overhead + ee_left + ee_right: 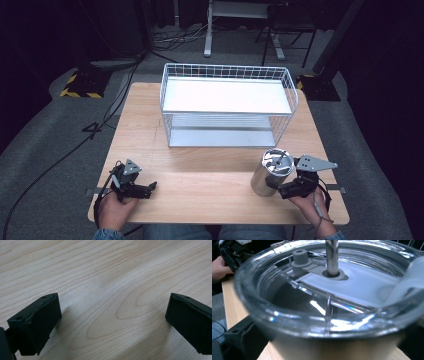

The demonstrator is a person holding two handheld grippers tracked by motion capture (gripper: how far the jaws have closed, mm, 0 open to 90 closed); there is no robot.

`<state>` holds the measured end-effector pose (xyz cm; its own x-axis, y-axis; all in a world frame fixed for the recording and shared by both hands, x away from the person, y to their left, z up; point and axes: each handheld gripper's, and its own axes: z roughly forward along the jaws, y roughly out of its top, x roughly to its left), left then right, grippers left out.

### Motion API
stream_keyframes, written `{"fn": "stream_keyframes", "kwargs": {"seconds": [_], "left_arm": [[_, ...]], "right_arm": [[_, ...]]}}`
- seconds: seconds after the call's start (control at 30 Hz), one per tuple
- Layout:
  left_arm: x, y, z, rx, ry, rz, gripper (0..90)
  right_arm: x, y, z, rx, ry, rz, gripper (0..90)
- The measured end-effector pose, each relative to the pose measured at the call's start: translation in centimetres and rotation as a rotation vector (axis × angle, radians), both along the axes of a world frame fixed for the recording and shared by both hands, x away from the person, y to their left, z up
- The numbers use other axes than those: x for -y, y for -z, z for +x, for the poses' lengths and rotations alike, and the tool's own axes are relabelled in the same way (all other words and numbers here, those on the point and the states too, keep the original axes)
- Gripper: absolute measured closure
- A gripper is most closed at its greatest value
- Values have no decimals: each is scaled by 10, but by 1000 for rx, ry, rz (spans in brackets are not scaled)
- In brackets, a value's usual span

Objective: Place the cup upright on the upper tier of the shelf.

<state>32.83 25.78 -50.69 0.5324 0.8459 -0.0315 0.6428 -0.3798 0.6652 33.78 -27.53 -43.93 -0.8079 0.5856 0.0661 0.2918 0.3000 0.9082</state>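
Steel tumbler (270, 172) with a clear lid and a metal straw stands upright on the near right part of the counter (200, 185), and we have our right claw (281, 191) around its lower body. The right gripper view looks straight across the lid (332, 287), with one black jaw showing beside the wall at lower left, so we judge the jaws closed on the cup, though the contact itself is blurred. We have not lifted it; it rests on the wood. The white wire rack (227, 102) sits well apart toward the far side, both shelves bare, so carrying and placing are left. Our left claw (150, 189) rests on the counter near the left corner, jaws wide apart, holding nothing.
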Motion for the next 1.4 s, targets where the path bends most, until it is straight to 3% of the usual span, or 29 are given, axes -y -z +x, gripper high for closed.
{"fn": "stream_keyframes", "kwargs": {"seconds": [0.37,0.97,1.1,1.4], "left_arm": [[0,0,0,-1,0,0,6],[0,0,0,0,0,0,6],[0,0,0,0,0,0,6],[0,0,0,0,0,0,6]], "right_arm": [[-5,7,6,-27,-5,10,8],[-7,2,3,11,3,-38,34],[-5,-3,4,-4,0,-19,36],[-5,-30,4,47,5,-48,36]]}}
